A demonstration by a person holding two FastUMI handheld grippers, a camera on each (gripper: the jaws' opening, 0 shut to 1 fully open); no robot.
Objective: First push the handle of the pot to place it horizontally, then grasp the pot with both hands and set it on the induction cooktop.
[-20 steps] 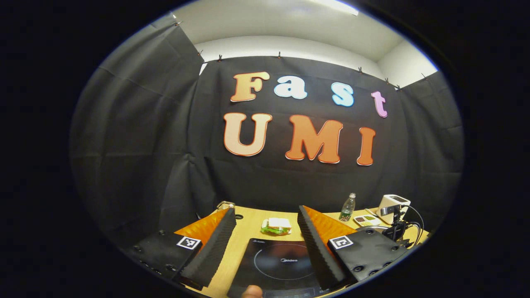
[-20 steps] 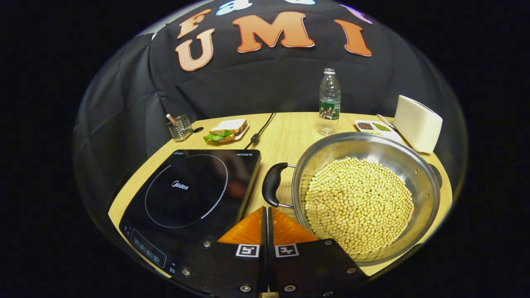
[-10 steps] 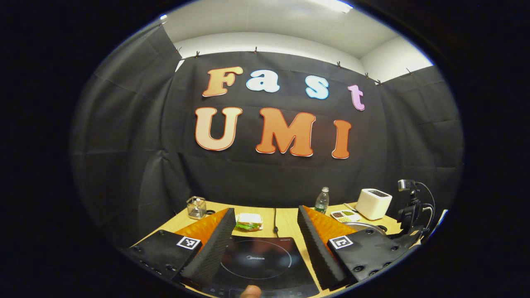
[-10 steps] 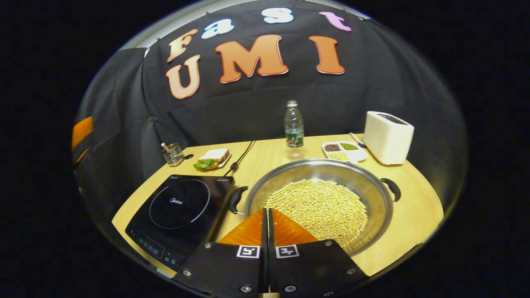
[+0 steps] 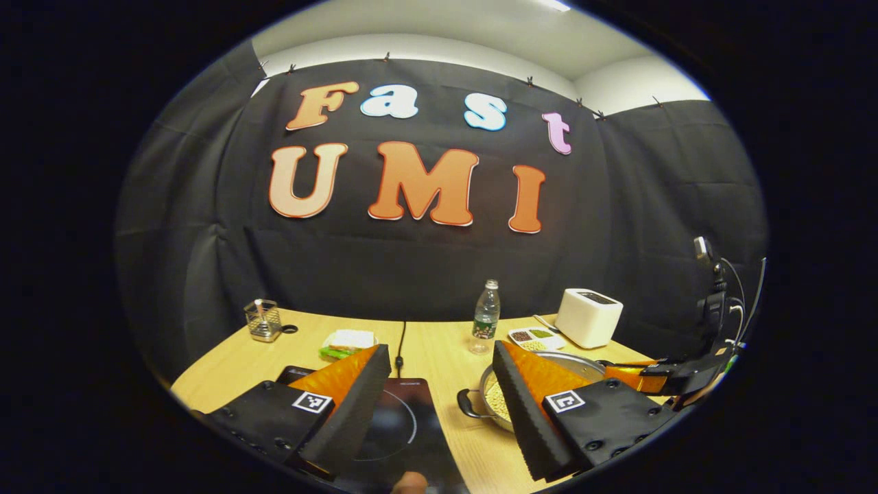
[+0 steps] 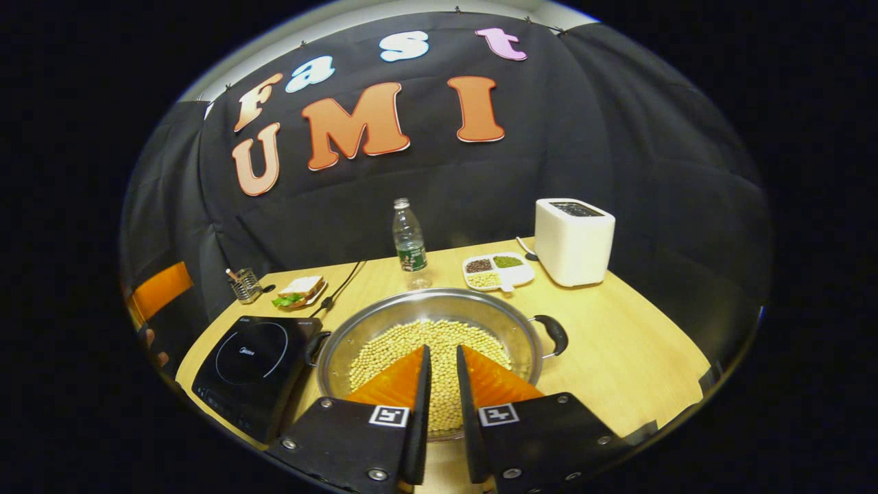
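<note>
Bare table [image 6: 617,350] right of pot [image 6: 384,322]; cooktop [image 6: 254,363] crowds its left.

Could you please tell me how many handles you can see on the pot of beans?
2: one handle on the pot toward the toaster, the other handle beside the induction cooktop.

Left gripper [image 5: 439,357] held wide apart above tabletop [image 5: 226,363]. Cooktop [image 5: 405,425] below it, bean-filled pot [image 5: 490,398] just right of cooktop. Other gripper [image 5: 658,376] far right.
</note>
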